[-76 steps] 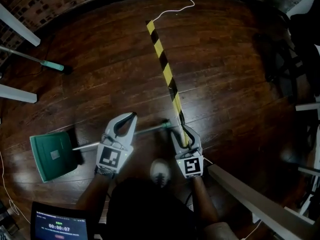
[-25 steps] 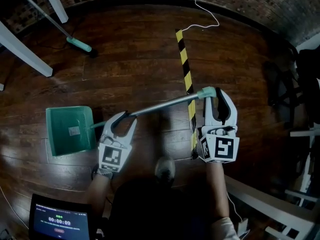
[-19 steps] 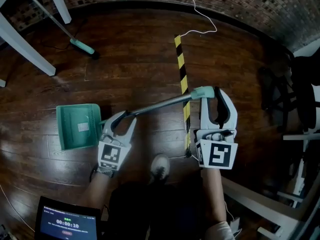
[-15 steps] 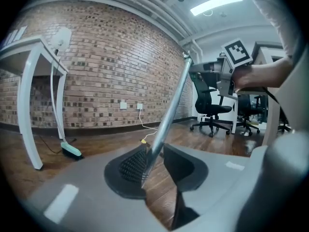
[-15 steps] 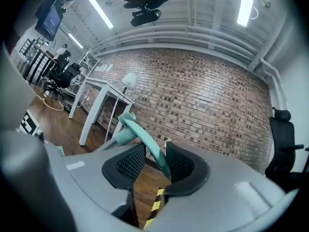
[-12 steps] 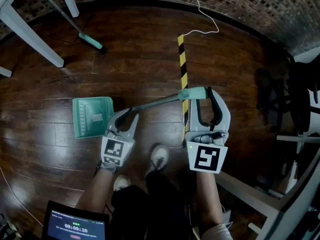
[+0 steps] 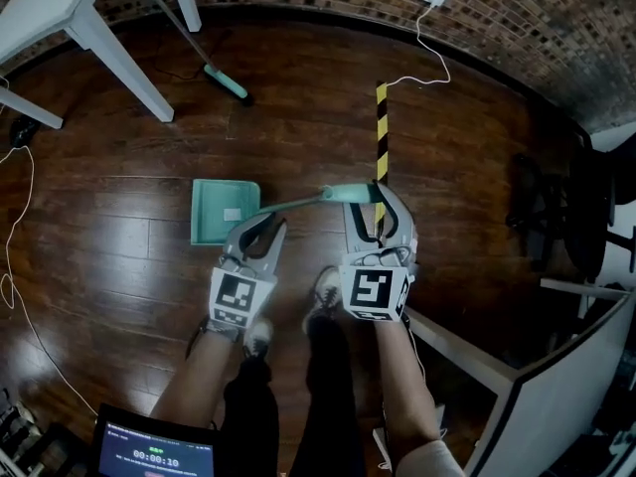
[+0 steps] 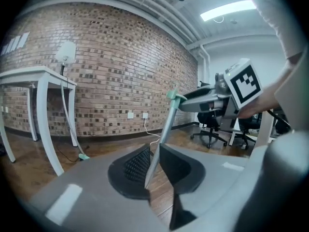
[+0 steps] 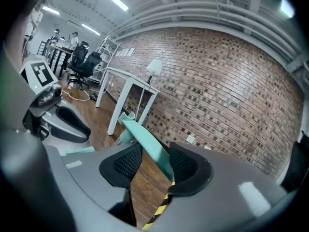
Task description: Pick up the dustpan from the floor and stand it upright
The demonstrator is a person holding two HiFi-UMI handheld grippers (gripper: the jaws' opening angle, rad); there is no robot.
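The green dustpan sits on the dark wood floor, its metal pole rising to a teal grip. My left gripper is low on the pole. In the left gripper view its jaws are closing and the pads meet the pole. My right gripper is at the top end. Its jaws are opening. The teal grip lies between them against the right pad, with a gap on the left.
A white table and a teal-headed broom stand at the back left. Yellow-black tape runs to the brick wall, with a white cable nearby. Office chairs are on the right and a white beam near my feet.
Both grippers have risen and the pole now stands steeper. The pan has slid right toward the feet. The left jaws have narrowed onto the pole and the right jaws have widened.
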